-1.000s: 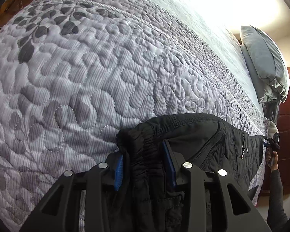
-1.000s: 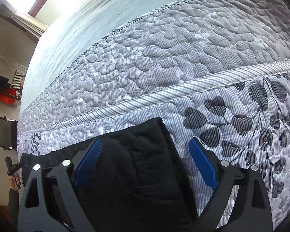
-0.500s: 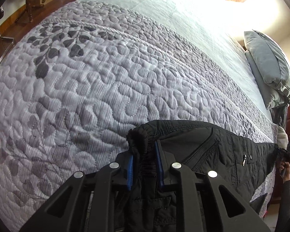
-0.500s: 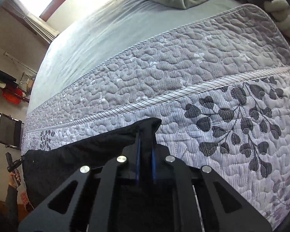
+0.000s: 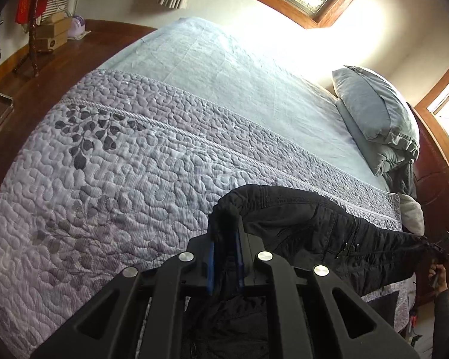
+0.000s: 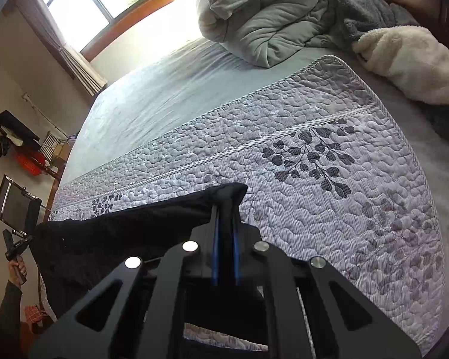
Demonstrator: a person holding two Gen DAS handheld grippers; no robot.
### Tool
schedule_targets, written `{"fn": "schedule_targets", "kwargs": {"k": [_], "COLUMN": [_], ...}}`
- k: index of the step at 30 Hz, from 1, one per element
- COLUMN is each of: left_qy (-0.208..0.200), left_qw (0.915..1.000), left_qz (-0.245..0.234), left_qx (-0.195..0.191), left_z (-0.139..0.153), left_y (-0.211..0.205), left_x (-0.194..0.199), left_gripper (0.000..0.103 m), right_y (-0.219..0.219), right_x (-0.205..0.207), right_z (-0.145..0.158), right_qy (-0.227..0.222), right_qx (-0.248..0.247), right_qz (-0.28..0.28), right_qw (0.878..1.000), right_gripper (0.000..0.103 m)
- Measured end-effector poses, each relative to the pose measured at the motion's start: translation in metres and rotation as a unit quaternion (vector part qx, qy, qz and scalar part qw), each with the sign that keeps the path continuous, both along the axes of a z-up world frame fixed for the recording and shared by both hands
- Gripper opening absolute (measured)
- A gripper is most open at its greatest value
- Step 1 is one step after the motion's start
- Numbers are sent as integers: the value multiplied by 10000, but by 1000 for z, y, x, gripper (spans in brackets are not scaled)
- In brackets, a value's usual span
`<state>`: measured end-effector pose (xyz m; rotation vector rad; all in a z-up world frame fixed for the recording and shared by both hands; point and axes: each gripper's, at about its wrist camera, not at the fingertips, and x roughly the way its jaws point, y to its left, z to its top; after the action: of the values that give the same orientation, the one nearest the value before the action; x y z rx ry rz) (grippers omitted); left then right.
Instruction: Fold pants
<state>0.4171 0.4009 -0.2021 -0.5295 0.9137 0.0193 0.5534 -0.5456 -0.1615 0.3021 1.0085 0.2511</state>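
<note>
Black pants (image 5: 314,233) hang stretched between my two grippers, lifted above a grey quilted bedspread (image 5: 119,164). My left gripper (image 5: 224,239) is shut on the gathered waistband end. A zip pocket shows on the cloth to its right. My right gripper (image 6: 224,212) is shut on the other end of the pants (image 6: 119,233), which run off to its left. In each view the far gripper is small at the frame edge, held by a hand.
The bedspread (image 6: 329,194) has a leaf print and lies on a pale blue sheet (image 5: 224,68). Pillows (image 5: 374,113) and a folded duvet (image 6: 269,21) lie at the head. A white fleece (image 6: 410,59) lies beside them. Wooden floor and boxes (image 5: 51,33) lie beyond the bed.
Both grippers closed on the pants ends, the right from wide open. Both then rose, lifting the pants off the bedspread and pulling them taut.
</note>
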Motion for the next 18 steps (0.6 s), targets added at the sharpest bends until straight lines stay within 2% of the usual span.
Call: {"fn": "schedule_targets", "kwargs": {"k": [4,10,18], "left_qy": [-397,-842,-978], "left_qw": [9992,9963,9946], "left_qz": [-29,-51,141], "left_qx": [-26,-133,-325], "left_z": [25,43,30], "left_y": [-8,-16,-15], "left_x": [-27,-84,-161], "left_gripper": [10,11,11], "right_y": [-6,-18,-29], "right_x": [-44,-122,-211], "right_z": [16,20,9], "right_qy": [-383,-658,-980], "right_qx": [-7,10,77], "right_qz": [-6,-106,-472], "right_qw": [9993,9978,9940], "right_gripper": [6,6,7]}}
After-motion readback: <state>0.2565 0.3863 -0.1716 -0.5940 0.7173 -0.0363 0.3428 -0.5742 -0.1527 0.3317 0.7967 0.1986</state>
